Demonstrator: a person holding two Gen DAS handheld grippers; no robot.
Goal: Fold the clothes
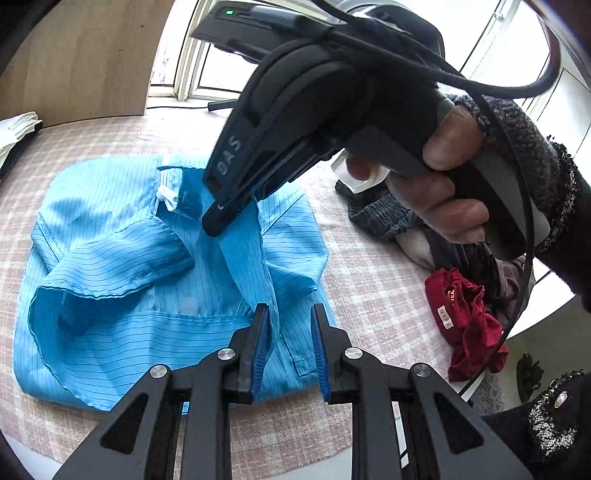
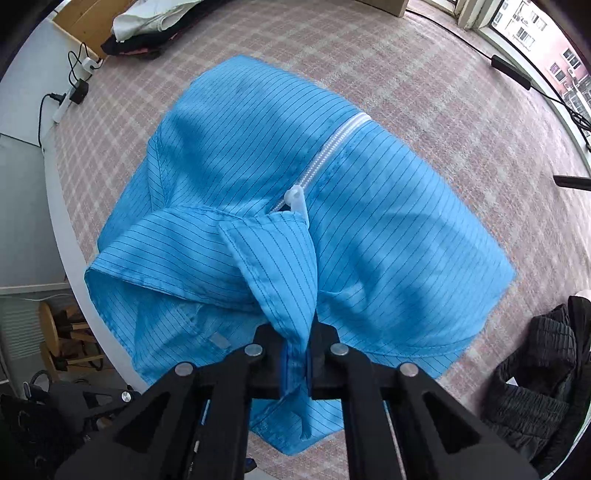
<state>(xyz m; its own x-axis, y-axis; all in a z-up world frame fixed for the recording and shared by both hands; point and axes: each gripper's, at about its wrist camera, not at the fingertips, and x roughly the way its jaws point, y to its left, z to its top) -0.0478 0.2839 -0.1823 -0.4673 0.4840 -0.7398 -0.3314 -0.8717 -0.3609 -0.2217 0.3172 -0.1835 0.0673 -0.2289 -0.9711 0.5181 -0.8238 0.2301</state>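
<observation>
- The right gripper [image 2: 297,363] is clamped on a bunched fold of the blue shirt [image 2: 258,155]; its own view shows the cloth pinched between the pads and rising up out of the jaws.
- The left gripper [image 1: 290,343] stands at a narrow gap. A strip of shirt runs up past its left pad [image 1: 258,354]; the right pad is clear of the cloth, so whether it grips cannot be told.
- The shirt lies partly folded on the checked pink cloth [image 1: 369,280] covering the table, with one sleeve [image 1: 110,266] laid across the body.
- Only the left view shows the right gripper from outside: a hand [image 1: 443,184] in a dark knitted sleeve holds its handle, and its tips pinch the shirt near the collar, lifting a ridge of fabric.
- Only the right view shows the white zip [image 2: 332,147] running up the shirt front, with its pull [image 2: 297,195] just above the pinched fold.
- In the left view the right gripper's body blocks much of the far table and window.
- Right of the shirt in the left view lies a heap of clothes: a red garment [image 1: 465,325] and dark and pale pieces behind it.
- The right view shows a dark ribbed garment [image 2: 543,369] at the right edge, folded clothes [image 2: 147,22] at the far left corner, a power strip [image 2: 62,107] with cables, and a wooden stool [image 2: 51,332] beyond the table's edge.
</observation>
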